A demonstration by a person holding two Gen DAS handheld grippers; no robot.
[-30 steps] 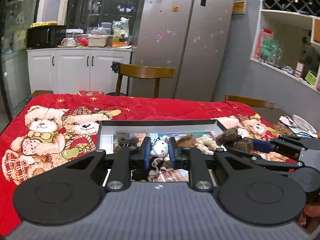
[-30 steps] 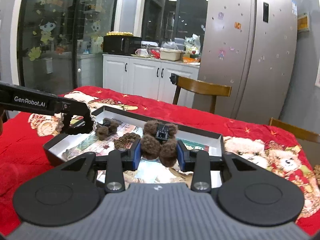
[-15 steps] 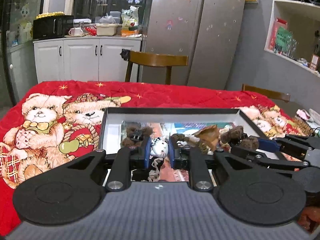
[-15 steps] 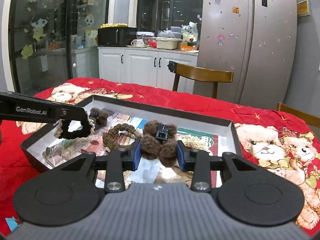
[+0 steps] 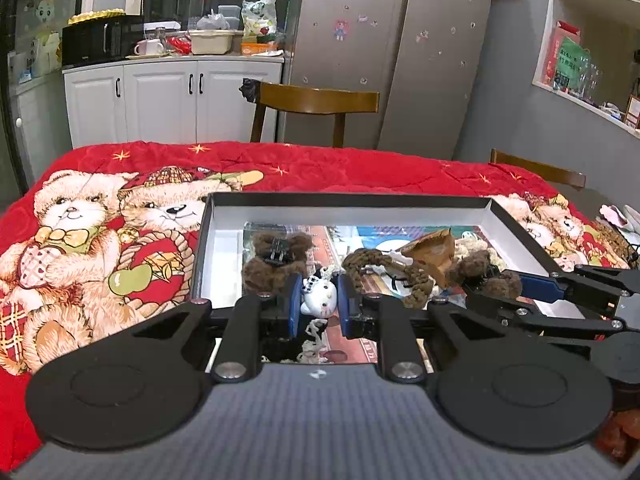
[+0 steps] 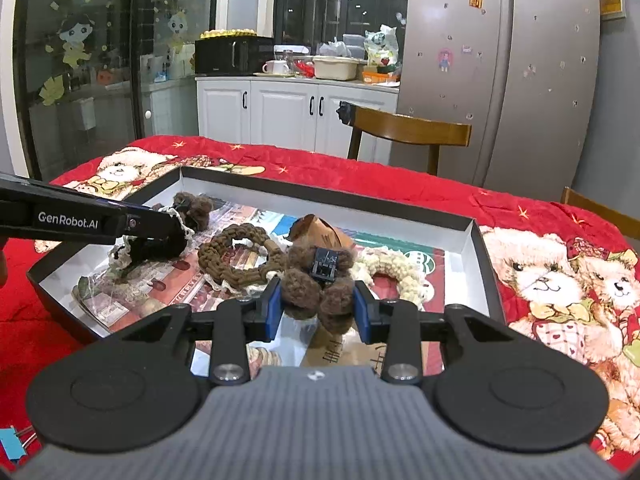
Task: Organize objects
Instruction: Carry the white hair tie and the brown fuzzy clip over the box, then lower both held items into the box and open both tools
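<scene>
A shallow black-edged box (image 5: 344, 200) (image 6: 476, 236) lies on the red bear-print cloth. My left gripper (image 5: 319, 306) is shut on a white cat-face hair tie with dark lace (image 5: 318, 300) just above the box's near left part. My right gripper (image 6: 319, 308) is shut on a brown fuzzy hair clip (image 6: 318, 284) over the box's near right part; it also shows in the left wrist view (image 5: 492, 278). In the box lie another brown fuzzy clip (image 5: 278, 258) (image 6: 194, 208), a brown braided ring (image 6: 236, 258), a cream braided ring (image 6: 394, 270) and a brown paper piece (image 5: 434, 250).
The red cloth (image 5: 120, 240) covers the table. A wooden chair (image 5: 316, 110) stands behind the far edge and another chair back (image 5: 538, 170) at the right. A blue binder clip (image 6: 14, 442) lies on the cloth at the near left.
Both grippers have come lower and closer over the box, each still holding its item. The box now fills more of both views.
</scene>
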